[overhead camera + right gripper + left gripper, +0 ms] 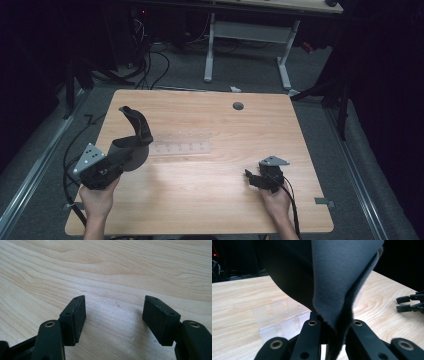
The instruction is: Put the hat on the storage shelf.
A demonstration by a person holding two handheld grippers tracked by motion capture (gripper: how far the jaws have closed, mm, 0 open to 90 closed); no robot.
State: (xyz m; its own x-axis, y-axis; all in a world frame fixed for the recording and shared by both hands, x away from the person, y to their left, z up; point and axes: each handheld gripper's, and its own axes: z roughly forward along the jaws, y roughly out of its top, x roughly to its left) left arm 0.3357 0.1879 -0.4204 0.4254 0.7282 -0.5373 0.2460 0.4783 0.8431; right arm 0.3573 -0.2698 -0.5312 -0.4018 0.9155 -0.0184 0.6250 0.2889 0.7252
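Left tool (329,340) pinching grey cloth (342,277)

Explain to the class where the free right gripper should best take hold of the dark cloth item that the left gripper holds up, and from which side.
Probably the upper end of the dark cloth item, approached from the right: it rises free above the left gripper, whose jaws pinch its lower edge, and the right gripper rests open on the table.

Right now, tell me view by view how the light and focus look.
High view: the table is lit with a soft bright patch in the middle, and the room around it is nearly black. Left gripper view: the grey cloth sits close and soft-edged, and the clear tray behind looks hazy. Right gripper view: sharp wood grain, even light.
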